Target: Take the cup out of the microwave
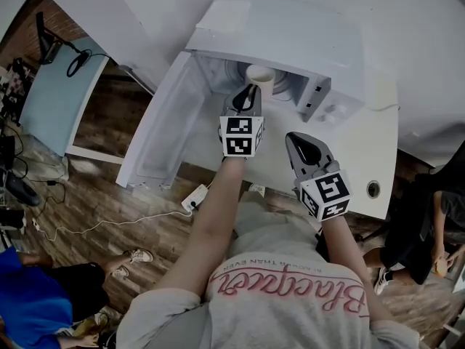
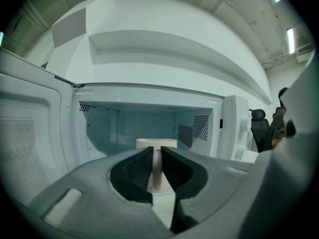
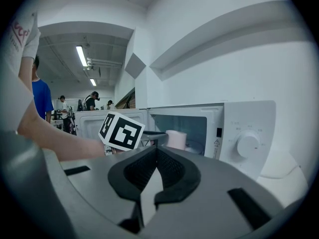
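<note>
1. Cup position: The cup [image 1: 260,77] stands at the front opening of the microwave [image 1: 290,42], just inside the cavity. The door [image 1: 163,122] is swung fully open to the left.

2. Cup relative to left gripper: The left gripper [image 2: 156,156] reaches into the opening, with the cup directly ahead of it on its centre line. The jaws are drawn to a narrow gap. A thin pale part of the cup fills that gap, so the gripper is clamped on the cup. The rim shows above the jaw tips and the base below them.

3. Cup orientation: It is upright, with its long axis vertical and its mouth facing up.

4. Right gripper: The right gripper [image 3: 155,151] is over the table [image 1: 363,158], in front of the microwave's control panel and well apart from the cup. Its jaw tips meet with nothing between them.
</note>
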A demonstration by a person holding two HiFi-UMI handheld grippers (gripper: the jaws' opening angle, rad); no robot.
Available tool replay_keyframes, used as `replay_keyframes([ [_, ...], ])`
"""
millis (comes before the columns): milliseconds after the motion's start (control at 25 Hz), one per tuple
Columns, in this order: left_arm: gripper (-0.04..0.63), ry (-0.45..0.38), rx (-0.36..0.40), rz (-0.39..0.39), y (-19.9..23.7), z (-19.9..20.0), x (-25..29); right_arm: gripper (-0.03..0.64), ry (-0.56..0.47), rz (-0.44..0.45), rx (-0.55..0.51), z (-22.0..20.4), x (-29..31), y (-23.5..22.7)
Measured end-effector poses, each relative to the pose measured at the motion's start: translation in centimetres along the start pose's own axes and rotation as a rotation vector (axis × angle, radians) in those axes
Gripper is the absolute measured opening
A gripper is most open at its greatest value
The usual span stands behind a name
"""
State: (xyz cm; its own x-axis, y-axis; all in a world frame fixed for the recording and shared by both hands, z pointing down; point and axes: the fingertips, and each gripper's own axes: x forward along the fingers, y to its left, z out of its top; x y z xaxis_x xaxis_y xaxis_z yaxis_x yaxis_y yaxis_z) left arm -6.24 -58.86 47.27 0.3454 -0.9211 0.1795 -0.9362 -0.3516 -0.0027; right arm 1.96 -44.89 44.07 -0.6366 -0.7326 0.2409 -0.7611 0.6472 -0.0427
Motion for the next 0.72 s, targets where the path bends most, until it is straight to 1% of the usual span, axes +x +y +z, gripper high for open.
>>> replay_keyframes([
  [400, 0.051, -0.023, 0.016, 0.012, -0.6, 0.7, -2.6, 0.011, -0.021, 0.024, 0.005, 0.3, -1.5, 1.2],
  [720, 0.051, -0.029, 0.028, 0.004, -1.3, 1.4, -5.2, 0.011, -0.037, 0.038, 0.011, 0.8, -2.7, 2.6],
])
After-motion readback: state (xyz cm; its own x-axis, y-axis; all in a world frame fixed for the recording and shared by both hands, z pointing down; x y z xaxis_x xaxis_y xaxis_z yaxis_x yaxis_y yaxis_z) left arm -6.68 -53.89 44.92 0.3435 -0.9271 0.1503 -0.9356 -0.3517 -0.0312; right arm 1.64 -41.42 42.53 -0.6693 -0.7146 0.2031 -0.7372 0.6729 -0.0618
